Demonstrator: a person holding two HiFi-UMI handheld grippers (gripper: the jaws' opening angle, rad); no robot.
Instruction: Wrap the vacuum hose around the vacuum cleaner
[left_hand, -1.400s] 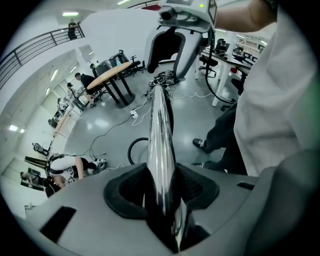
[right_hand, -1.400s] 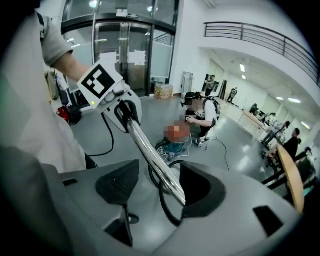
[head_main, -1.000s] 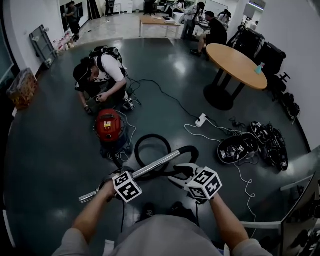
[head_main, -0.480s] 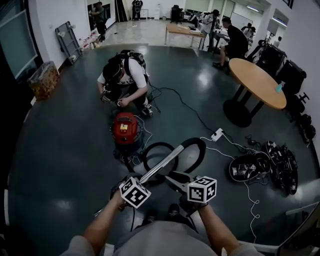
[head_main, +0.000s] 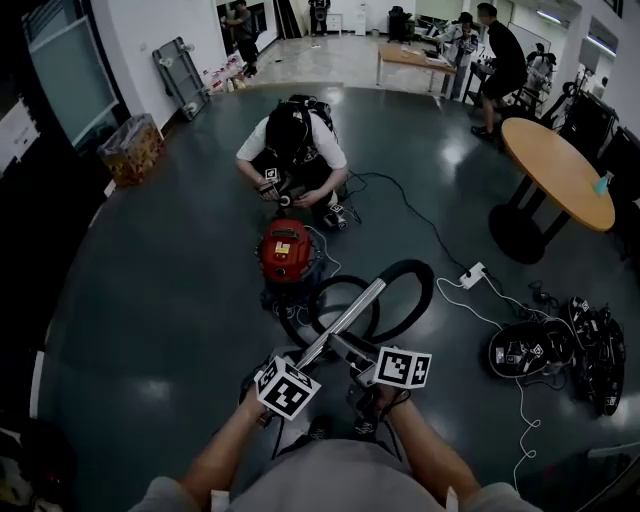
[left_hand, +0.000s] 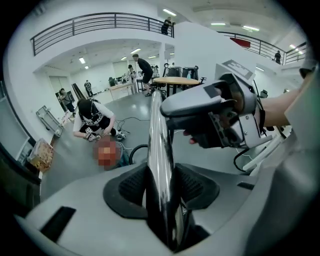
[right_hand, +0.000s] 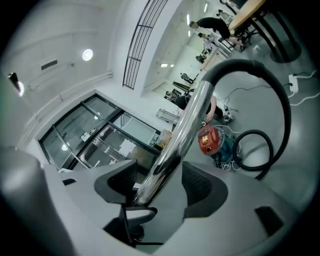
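The left hand-held gripper (head_main: 297, 371) sits low in the head view and pinches the shiny metal tube (head_main: 346, 319) of the vacuum. In the left gripper view both pads press against the tube's sides. The tube slants up and away from it towards the middle of the floor (head_main: 150, 290).

Beyond the tube's far end, the red vacuum cleaner (head_main: 286, 252) stands upright on the floor. A person (head_main: 296, 140) crouches just behind it with both hands near its top.

The right hand-held gripper (head_main: 356, 360) is just beside the left one and reaches across to the same tube. Its jaws have just been opening and now stand spread. The tube runs between them, clear of the right-hand pad in the right gripper view.

The black vacuum hose (head_main: 418, 296) arches off the tube's far end and lies in loose loops on the floor, just right of the vacuum cleaner and not wound around it.

Farther right lie a white power strip (head_main: 472, 275) with its cord and a heap of black gear (head_main: 560, 345). A round wooden tabletop (head_main: 560, 170) stands well apart.
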